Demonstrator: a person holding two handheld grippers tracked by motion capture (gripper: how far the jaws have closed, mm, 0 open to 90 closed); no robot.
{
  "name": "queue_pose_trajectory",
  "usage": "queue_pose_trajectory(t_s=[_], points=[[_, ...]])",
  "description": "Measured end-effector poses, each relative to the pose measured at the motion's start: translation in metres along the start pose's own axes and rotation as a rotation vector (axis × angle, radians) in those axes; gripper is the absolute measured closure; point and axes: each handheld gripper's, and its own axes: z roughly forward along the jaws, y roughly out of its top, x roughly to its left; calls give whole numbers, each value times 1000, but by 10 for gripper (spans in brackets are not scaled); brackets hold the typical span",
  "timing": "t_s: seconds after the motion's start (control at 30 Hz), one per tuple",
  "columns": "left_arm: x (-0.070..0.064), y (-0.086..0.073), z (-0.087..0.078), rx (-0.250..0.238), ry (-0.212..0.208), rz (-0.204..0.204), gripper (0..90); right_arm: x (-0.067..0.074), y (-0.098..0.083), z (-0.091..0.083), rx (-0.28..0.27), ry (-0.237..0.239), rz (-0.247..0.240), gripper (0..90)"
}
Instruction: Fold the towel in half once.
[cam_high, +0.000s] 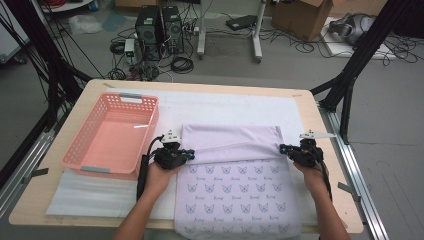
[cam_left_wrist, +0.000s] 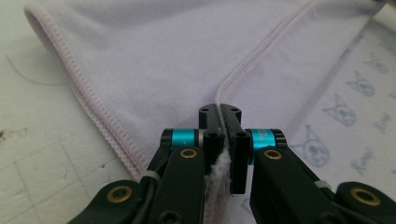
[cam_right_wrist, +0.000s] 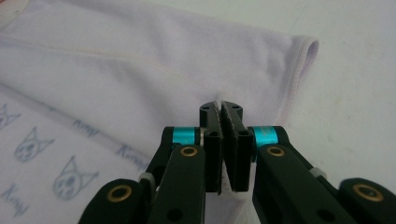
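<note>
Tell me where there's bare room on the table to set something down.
Free: the white mat strip beyond the lilac cloth, and the mat corner in front of the pink basket. Crowded: the cloth's fold line, where both claws grip.

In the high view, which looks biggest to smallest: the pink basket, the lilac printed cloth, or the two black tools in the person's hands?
1. Lilac cloth, the largest, though it lies nearest the camera.
2. Pink basket, clearly smaller than the cloth.
3. Left tool and right tool: they look about alike, so I won't rank them.
</note>
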Motion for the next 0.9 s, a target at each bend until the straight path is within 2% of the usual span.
queue_pose_trajectory(t_s=[0.23,0.3,0.4,0.53,0.73,0.9], points=[[-13,-14,-20,-63,-54,21,875,15,-30,-25,-54,13,-15,865],[-17,-19,-25,-67,-57,35,875,19,-36,-32,-68,24,-5,865],[-23,-26,-30,-80,-59,53,875,24,-44,-39,-76,30,-18,864],[-28,-33,-38,-95,-64,56,874,31,-52,-48,-93,43,-15,864],[-40,-45,-53,-116,-91,67,874,39,-65,-62,-96,59,-20,864],[-51,-55,-63,-112,-98,78,874,46,-80,-74,-87,74,-18,864]])
